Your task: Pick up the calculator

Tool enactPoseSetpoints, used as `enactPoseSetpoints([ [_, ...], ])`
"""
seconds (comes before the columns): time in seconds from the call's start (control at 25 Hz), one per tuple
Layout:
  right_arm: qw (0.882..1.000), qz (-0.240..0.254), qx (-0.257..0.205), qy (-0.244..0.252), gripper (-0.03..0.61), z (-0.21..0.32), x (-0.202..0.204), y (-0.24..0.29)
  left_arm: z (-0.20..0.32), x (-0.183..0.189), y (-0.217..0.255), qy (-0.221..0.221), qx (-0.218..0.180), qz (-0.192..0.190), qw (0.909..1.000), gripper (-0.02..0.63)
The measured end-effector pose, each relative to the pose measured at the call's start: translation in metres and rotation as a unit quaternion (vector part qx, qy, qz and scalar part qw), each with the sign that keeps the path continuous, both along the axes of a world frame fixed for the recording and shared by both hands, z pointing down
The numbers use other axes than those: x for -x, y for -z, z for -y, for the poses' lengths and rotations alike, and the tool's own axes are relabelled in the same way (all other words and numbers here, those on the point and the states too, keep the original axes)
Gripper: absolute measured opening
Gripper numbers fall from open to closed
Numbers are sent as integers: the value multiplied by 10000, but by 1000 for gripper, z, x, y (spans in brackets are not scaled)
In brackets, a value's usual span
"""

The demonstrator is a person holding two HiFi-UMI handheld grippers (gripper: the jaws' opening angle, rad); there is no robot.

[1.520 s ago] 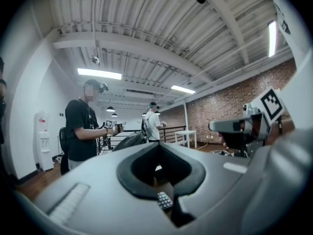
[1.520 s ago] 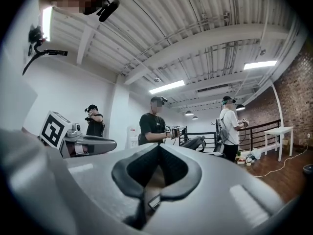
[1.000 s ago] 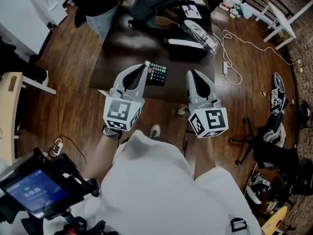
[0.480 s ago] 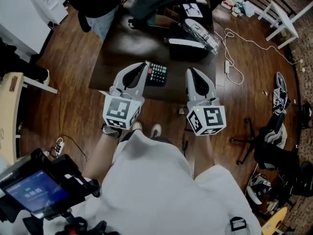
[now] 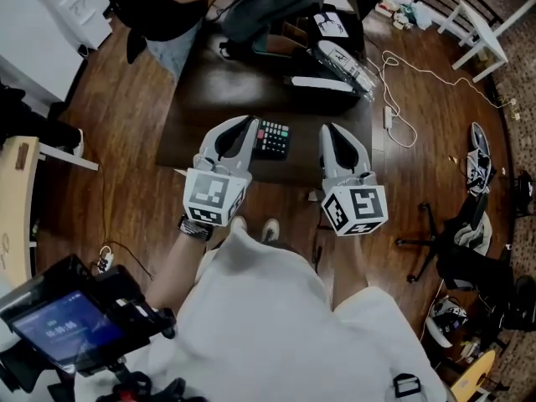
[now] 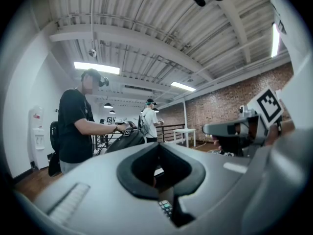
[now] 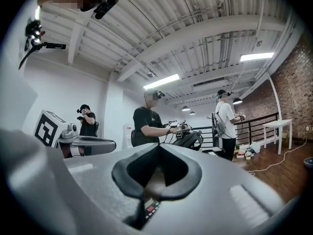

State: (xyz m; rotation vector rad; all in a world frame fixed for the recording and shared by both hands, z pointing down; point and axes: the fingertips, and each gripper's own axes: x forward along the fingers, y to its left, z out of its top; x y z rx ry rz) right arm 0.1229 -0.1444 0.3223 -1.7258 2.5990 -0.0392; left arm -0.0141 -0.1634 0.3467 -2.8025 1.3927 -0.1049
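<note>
Poised either side of the calculator (image 5: 272,139) on the dark surface (image 5: 213,86).
With closed, empty jaws on left gripper (image 5: 250,124) and right gripper (image 5: 327,129).

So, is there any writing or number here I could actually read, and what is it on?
Nothing reads clearly:
calculator: key labels, too small to read.
handheld screen: pale characters, too blurred to read.
marker cubes: black-and-white square patterns, no words.
white dispenser: red label, too small to read.
</note>
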Motion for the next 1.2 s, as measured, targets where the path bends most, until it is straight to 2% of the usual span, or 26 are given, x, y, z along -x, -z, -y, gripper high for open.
enactPoseSetpoints([
  [0.2, 9998, 8, 165, 80, 11, 8, 7, -11, 12, 3, -8, 21, 215, -13, 9998, 12],
  [0.44, 9992, -54, 375, 116, 14, 19, 12, -25, 22, 2, -28, -70, 396, 89, 9992, 57],
  [0.56, 9985, -109, 518, 171, 49, 30, 17, -37, 31, 1, -45, -143, 517, 200, 9984, 77],
  [0.68, 9979, -126, 608, 176, 55, 35, 20, -46, 37, 2, -56, -138, 648, 265, 9975, 77],
  [1.0, 9952, -49, 966, 163, 58, 40, 19, -66, 42, 7, -93, 29, 1297, 390, 9908, 95],
  [1.2, 9896, -109, 1415, 234, 117, 52, 22, -94, 52, 6, -119, 104, 1694, 440, 9845, 95],
])
